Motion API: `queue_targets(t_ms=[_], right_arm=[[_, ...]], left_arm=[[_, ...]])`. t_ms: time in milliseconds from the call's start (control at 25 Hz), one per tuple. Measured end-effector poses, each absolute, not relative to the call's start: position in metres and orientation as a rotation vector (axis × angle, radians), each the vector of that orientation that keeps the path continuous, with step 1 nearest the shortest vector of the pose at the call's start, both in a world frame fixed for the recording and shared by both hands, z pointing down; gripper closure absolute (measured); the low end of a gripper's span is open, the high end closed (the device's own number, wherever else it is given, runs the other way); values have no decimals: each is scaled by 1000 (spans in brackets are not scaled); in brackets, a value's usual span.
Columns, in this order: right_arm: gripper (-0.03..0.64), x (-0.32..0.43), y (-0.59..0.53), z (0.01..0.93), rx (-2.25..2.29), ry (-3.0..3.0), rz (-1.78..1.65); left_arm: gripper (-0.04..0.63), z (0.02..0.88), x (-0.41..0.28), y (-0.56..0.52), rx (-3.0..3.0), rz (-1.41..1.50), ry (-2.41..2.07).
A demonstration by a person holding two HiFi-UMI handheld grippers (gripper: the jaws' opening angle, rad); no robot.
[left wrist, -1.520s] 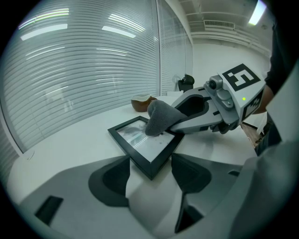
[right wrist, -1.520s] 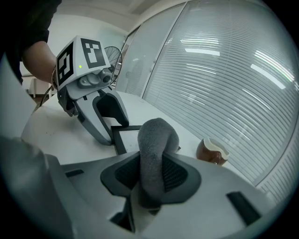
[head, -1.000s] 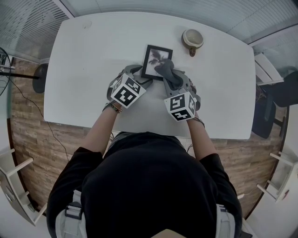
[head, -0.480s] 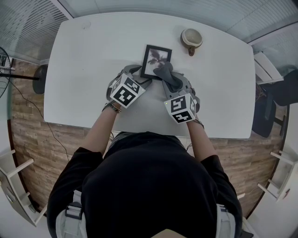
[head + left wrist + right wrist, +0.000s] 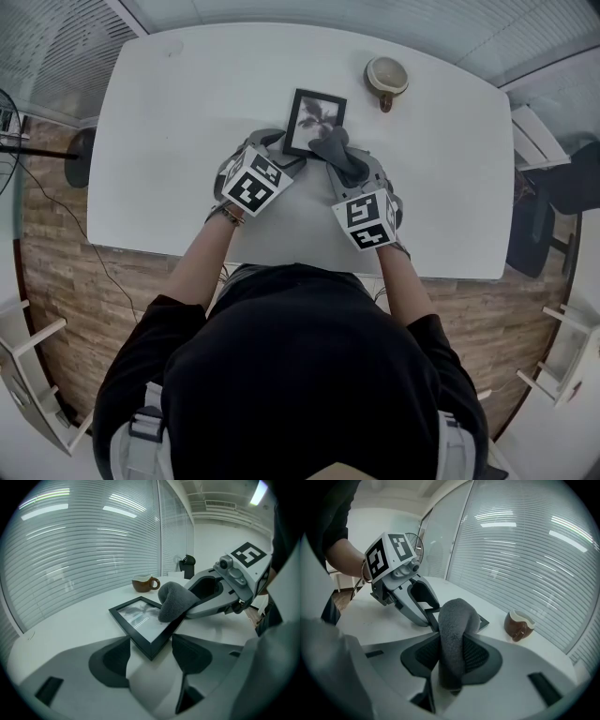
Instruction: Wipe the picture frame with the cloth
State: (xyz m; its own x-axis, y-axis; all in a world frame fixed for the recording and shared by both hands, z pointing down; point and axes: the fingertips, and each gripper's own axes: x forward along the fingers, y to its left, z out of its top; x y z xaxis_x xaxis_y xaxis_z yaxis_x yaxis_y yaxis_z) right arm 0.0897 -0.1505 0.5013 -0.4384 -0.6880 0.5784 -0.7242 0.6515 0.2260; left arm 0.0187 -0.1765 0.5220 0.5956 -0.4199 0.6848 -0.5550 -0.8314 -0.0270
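The frame [image 5: 314, 120] lies flat on the white table [image 5: 187, 112], glass up, just beyond both grippers and near the table's middle. Its long axis runs away from the person, with the far end leaning slightly to the right. A brown mug [image 5: 386, 78] stands apart from it, farther off and to the right.

The left gripper [image 5: 151, 653] sits low at the frame's near left corner. Its jaws are spread wide and that corner pokes in between them. There is a gap on each side, so neither pad seems to press the frame, and the gripper has hold of nothing.

The right gripper [image 5: 451, 654] has its jaws closed tight on a grey cloth [image 5: 457, 616]. The cloth is bunched into a thick roll that sticks up and forward out of the jaws. In the left gripper view the rounded end of the roll rests on the glass at the frame's near right part, overlapping the right edge. The right gripper angles in toward the frame from the near right, and the two grippers lie close beside each other.
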Motion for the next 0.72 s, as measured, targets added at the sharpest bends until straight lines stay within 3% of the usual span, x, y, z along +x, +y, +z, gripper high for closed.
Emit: queue_targets(t_ms=[720], right_arm=[[495,91,-145,494,1086,-2276,176]], left_arm=[[302,521,19,-176,2654,1050,-827]])
